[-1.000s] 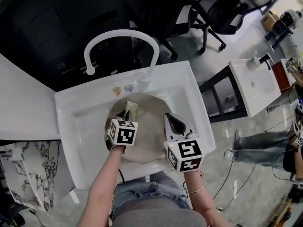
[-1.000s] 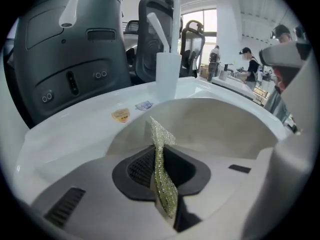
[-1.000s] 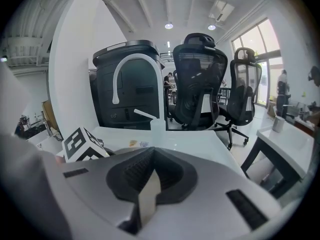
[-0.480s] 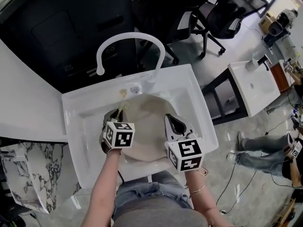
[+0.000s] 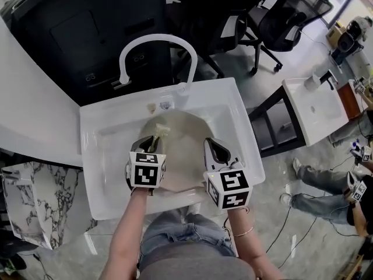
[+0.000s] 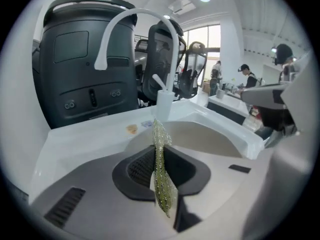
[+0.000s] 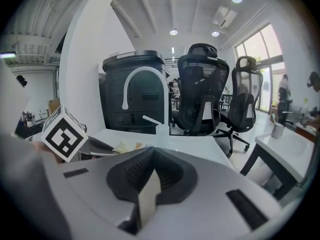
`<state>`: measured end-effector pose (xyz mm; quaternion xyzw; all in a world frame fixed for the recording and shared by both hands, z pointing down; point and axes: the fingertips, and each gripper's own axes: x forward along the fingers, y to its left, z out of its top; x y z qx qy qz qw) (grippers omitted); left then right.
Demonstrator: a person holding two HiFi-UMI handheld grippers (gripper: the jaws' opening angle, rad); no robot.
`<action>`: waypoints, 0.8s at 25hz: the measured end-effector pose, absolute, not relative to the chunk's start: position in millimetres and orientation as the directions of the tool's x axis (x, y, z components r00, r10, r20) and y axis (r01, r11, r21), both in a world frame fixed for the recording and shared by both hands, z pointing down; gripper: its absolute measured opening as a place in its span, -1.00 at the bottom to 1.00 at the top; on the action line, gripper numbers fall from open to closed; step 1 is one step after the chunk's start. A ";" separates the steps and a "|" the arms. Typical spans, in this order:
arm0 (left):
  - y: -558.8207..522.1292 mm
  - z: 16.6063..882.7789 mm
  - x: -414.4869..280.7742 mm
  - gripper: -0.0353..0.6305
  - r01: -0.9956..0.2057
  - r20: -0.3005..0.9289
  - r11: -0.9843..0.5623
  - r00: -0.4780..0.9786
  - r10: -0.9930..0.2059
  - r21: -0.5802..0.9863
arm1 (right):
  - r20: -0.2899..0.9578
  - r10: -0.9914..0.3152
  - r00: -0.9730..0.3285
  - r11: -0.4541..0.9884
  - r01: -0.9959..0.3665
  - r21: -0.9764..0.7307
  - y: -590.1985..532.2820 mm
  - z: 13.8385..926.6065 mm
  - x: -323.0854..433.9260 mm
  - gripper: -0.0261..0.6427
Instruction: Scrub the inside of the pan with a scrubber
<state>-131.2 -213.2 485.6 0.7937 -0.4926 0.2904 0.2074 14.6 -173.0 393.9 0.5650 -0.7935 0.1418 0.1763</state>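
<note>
A round beige pan (image 5: 185, 156) lies in the white sink (image 5: 96, 156). My left gripper (image 5: 148, 143) is over the pan's upper left part, shut on a thin glittery yellow-green scrubber (image 5: 159, 133). In the left gripper view the scrubber (image 6: 161, 176) stands on edge between the shut jaws, with the pan (image 6: 200, 136) beyond it. My right gripper (image 5: 215, 151) sits at the pan's right rim. In the right gripper view its jaws are shut on a thin pale edge (image 7: 148, 196), which looks like the pan's rim; the pan's bowl is hidden there.
A white arched faucet (image 5: 154, 42) rises behind the sink, over a dark cabinet (image 5: 87, 34). Office chairs (image 5: 274, 10) stand at the back right. A second white basin on a stand (image 5: 312, 104) and a person's legs (image 5: 326, 185) are to the right.
The left gripper with the scrubber slid left to the pan's left edge, then came back right and inward. The right gripper has stayed at the pan's right rim.
</note>
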 end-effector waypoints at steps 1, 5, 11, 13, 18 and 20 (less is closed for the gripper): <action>-205.2 486.4 -118.5 -0.71 -0.892 0.671 -0.446 0.377 -0.639 0.077 | 0.436 -0.848 -0.302 0.322 -0.946 -0.029 -170.5 393.1 19.8 -0.89; -174.9 490.8 -70.7 -0.71 -0.837 0.683 -0.510 0.492 -0.539 0.200 | 0.429 -0.851 -0.302 0.313 -0.949 -0.047 -159.3 392.3 40.0 -0.89; -143.8 493.2 -20.0 -0.71 -0.764 0.690 -0.582 0.581 -0.431 0.279 | 0.428 -0.849 -0.309 0.318 -0.947 -0.054 -141.8 393.7 58.7 -0.89; -136.2 491.4 -7.1 -0.71 -0.738 0.690 -0.603 0.607 -0.394 0.305 | 0.426 -0.852 -0.304 0.312 -0.949 -0.054 -137.0 393.4 66.2 -0.89; -129.7 503.8 8.0 -0.72 -0.702 0.729 -0.644 0.608 -0.316 0.306 | 0.432 -0.853 -0.294 0.298 -0.953 -0.060 -130.0 396.1 76.0 -0.89; -128.5 514.9 9.8 -0.72 -0.698 0.749 -0.650 0.595 -0.291 0.302 | 0.436 -0.851 -0.293 0.298 -0.953 -0.059 -129.0 397.1 75.7 -0.89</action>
